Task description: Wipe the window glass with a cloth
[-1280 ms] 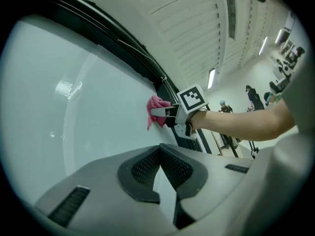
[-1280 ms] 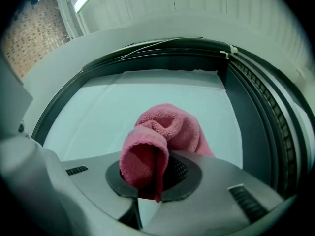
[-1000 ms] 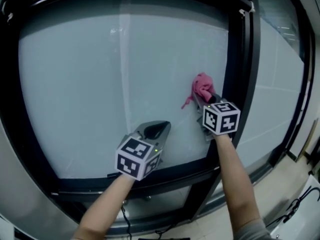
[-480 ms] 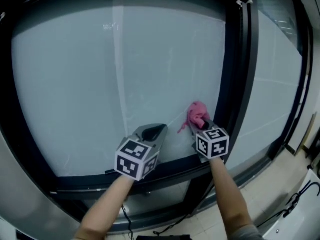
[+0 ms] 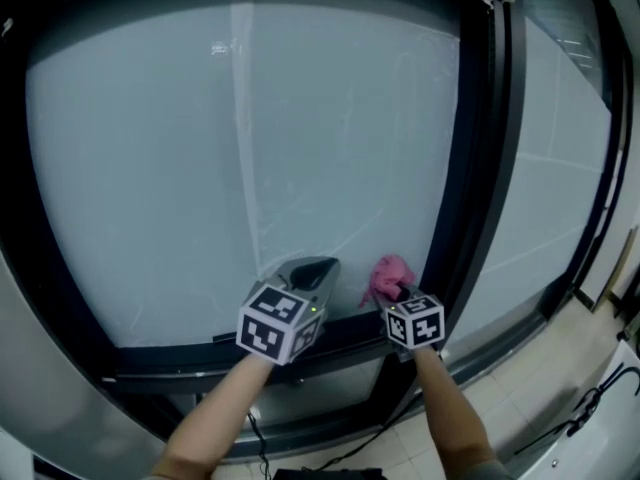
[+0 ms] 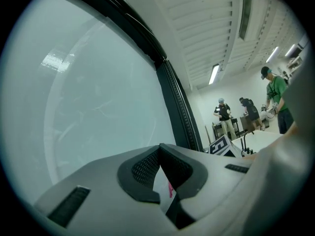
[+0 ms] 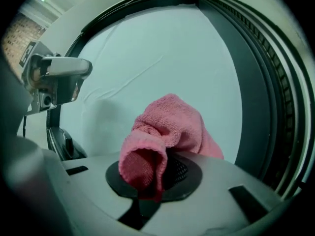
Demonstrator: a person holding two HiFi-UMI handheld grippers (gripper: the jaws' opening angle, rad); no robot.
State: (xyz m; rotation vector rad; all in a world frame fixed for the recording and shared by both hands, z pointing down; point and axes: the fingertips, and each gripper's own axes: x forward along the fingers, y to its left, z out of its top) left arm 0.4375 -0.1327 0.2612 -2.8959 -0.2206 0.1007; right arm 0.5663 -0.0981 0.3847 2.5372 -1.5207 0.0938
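The cloth (image 7: 167,122), a pink bunched wad, is clamped in the right gripper (image 5: 398,290), whose jaws are closed on its lower end. Its long axis runs from the jaws forward and up toward the glass (image 5: 150,168). The bulk rises ahead of the pads, and one rolled fold droops back over them toward the camera. From the head view a thin tail hangs off the wad on the side away from the post (image 5: 485,148). The wad sits just left of the post, at its low end, close above the bottom rail (image 5: 180,356) that meets the post there. It looks pressed to the pane, and a soft shadow lies beside it, but the contact itself cannot be made out. Little room is left on two sides — the post stands near on the right and the rail near below. Up the post and leftward from it the pane lies wide and open, marked only by a faint upright streak (image 5: 245,118) well left of the post and a thin curved line running down toward the cloth. The left gripper (image 5: 314,267) hangs farther left of the post than the cloth, just beside it and at about the same height, tips toward the glass. Its pads meet at the tips with nothing held between them, and only a sliver of pane and pink shows through the slot behind.
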